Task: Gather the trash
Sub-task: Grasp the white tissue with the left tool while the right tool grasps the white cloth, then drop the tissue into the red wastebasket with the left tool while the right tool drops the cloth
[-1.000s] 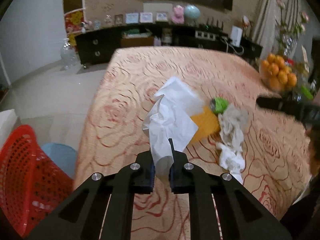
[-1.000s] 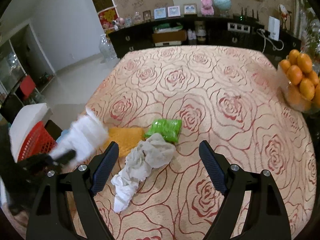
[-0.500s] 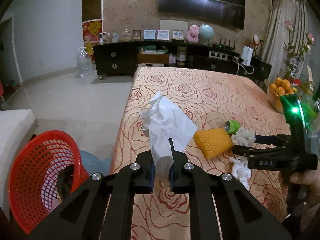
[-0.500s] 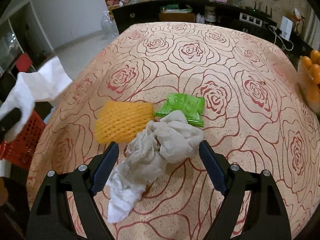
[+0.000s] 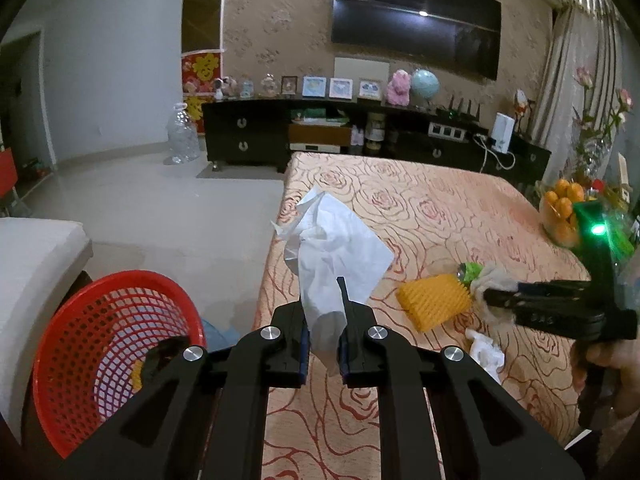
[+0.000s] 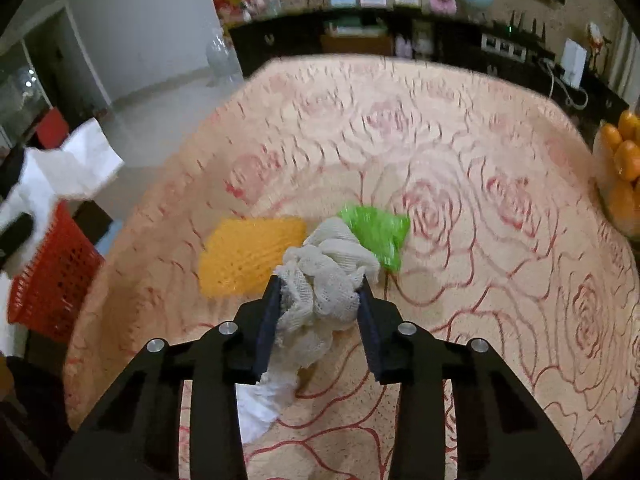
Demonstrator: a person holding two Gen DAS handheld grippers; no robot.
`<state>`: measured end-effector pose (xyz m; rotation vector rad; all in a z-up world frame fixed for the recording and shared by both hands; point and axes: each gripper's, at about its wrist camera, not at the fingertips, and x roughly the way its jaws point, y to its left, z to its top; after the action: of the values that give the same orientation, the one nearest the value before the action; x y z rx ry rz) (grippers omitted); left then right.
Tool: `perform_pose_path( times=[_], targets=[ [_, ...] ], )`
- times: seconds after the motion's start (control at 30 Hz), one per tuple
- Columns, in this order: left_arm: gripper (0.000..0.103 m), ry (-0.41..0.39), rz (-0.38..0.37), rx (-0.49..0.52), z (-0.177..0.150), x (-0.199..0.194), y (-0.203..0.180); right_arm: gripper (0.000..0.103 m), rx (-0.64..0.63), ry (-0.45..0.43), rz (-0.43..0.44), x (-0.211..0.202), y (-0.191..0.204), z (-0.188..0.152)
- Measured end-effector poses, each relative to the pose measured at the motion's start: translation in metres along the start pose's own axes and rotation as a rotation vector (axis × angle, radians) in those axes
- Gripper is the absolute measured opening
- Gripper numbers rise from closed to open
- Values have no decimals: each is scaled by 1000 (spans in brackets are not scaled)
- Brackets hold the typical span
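Observation:
My left gripper (image 5: 323, 312) is shut on a crumpled white tissue (image 5: 332, 248) and holds it in the air at the table's left edge, right of a red mesh basket (image 5: 100, 352). My right gripper (image 6: 320, 288) is shut on a grey-white gauze rag (image 6: 324, 280) that trails down to the table. It also shows in the left wrist view (image 5: 490, 300), closed on the rag (image 5: 486, 276). An orange foam fruit net (image 6: 248, 252) and a green wrapper (image 6: 380, 232) lie on the rose-patterned tablecloth (image 6: 460, 240) just beyond the rag.
A bowl of oranges (image 5: 562, 208) stands at the table's right edge, with flowers behind it. The basket (image 6: 48, 280) stands on the floor left of the table, with dark and yellow items inside. A white cushion (image 5: 36, 256) lies left of it. A black sideboard (image 5: 360, 136) lines the far wall.
My right gripper moved down and closed on the rag. My left gripper drew the tissue back toward the table's left edge, nearer the basket.

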<state>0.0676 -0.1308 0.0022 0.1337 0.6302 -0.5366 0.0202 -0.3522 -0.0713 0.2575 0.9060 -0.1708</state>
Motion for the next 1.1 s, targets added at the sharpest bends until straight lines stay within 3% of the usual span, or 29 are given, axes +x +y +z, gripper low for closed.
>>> perform_pose_path(
  times=[0.23, 0.6, 1.1],
  targets=[
    [10, -53, 32, -39, 4, -19, 15, 36, 9, -139, 39, -38, 2, 14],
    [10, -87, 111, -95, 8, -35, 46, 36, -43, -187, 99, -52, 42, 26],
    [10, -67, 252, -201, -4, -55, 116, 36, -221, -192, 296, -50, 163, 36]
  ],
)
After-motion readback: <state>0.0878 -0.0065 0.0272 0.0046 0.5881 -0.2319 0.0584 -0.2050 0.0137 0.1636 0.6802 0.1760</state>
